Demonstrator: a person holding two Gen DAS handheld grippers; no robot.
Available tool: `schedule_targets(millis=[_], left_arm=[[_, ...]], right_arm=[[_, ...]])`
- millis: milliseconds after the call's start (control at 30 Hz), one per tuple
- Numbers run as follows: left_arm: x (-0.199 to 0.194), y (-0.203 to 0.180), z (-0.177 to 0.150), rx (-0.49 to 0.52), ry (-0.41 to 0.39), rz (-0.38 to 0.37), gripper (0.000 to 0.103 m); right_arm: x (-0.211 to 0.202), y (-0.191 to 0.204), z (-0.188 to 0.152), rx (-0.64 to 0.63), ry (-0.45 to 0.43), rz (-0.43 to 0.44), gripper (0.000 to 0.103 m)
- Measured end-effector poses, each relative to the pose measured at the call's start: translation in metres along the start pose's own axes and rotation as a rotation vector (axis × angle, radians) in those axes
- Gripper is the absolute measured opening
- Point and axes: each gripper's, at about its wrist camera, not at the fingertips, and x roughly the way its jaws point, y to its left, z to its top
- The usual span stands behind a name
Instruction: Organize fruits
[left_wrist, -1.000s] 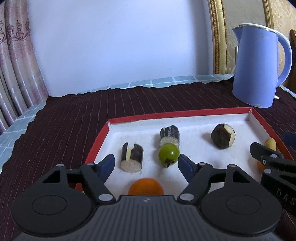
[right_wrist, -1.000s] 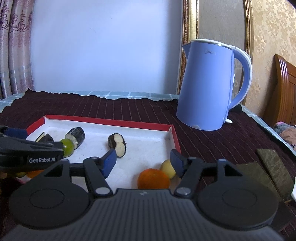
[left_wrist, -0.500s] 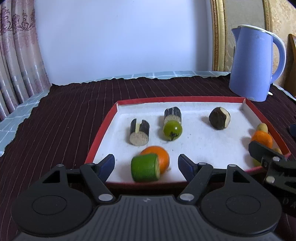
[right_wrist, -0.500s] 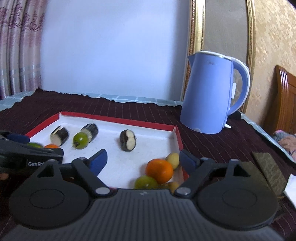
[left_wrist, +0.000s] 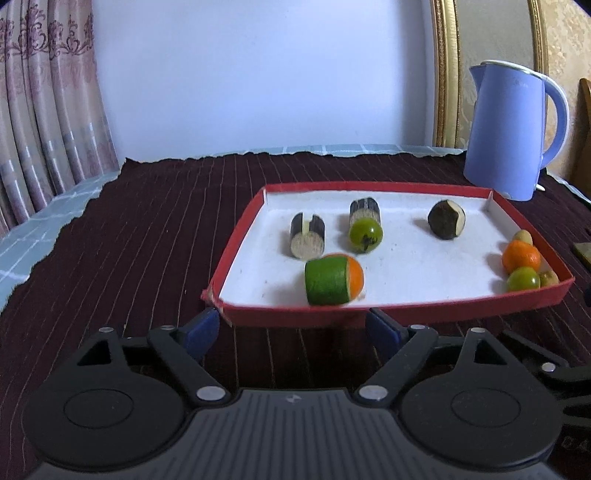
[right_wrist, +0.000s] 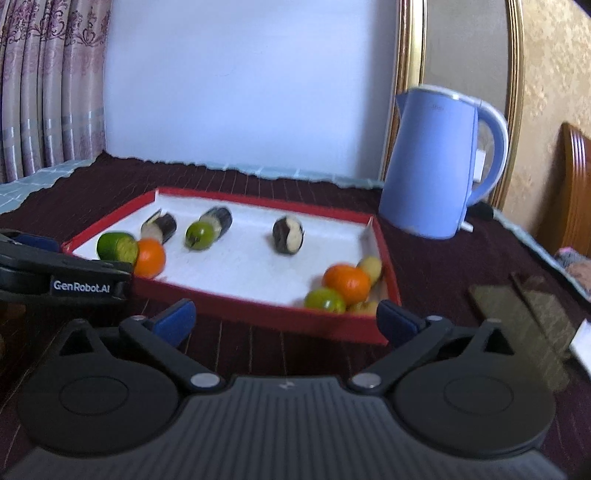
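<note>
A red-rimmed white tray (left_wrist: 388, 314) (right_wrist: 258, 314) holds the fruit. At its near left lie a green cut piece (left_wrist: 325, 281) (right_wrist: 116, 246) and an orange (left_wrist: 355, 277) (right_wrist: 149, 256) touching it. Behind are two dark cylinders (left_wrist: 308, 234) (left_wrist: 365, 210), a green round fruit (left_wrist: 365, 234) (right_wrist: 199, 234) and a dark cut piece (left_wrist: 446, 219) (right_wrist: 288, 234). At the right corner sit an orange (left_wrist: 521, 256) (right_wrist: 347, 282), a green fruit (left_wrist: 522, 279) (right_wrist: 325, 300) and small yellow fruits (right_wrist: 370, 267). My left gripper (left_wrist: 291, 328) and right gripper (right_wrist: 284, 317) are open and empty, in front of the tray.
A blue electric kettle (left_wrist: 511, 129) (right_wrist: 439, 162) stands behind the tray's right corner. A dark striped cloth (left_wrist: 147, 240) covers the table. Dark flat pieces (right_wrist: 524, 314) lie right of the tray. A curtain (left_wrist: 48, 110) hangs at the left. The left gripper's body (right_wrist: 62, 277) shows at the left.
Both grippers have drawn back from over the tray to in front of its near edge. The green cut piece and the fruits at the right corner have come into view.
</note>
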Motion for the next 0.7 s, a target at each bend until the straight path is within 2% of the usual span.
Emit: schedule_targets(millis=[200,467,700], left_arm=[[0.000,0.005,-0.010,-0.001,0.019,-0.010,0.087],[0.008,0.007,-0.022,0.004,0.054,-0.007,0.087],[0.009,0.006,-0.026,0.012,0.047,0.000,0.091]], right_arm=[[0.005,0.001,-0.009,0.023,0.061,0.033,0.103],[0.021,0.017,-0.015,-0.094,0.136,0.026,0.103],[0.027,0.009,-0.017,-0.047,0.155,0.061,0.103]])
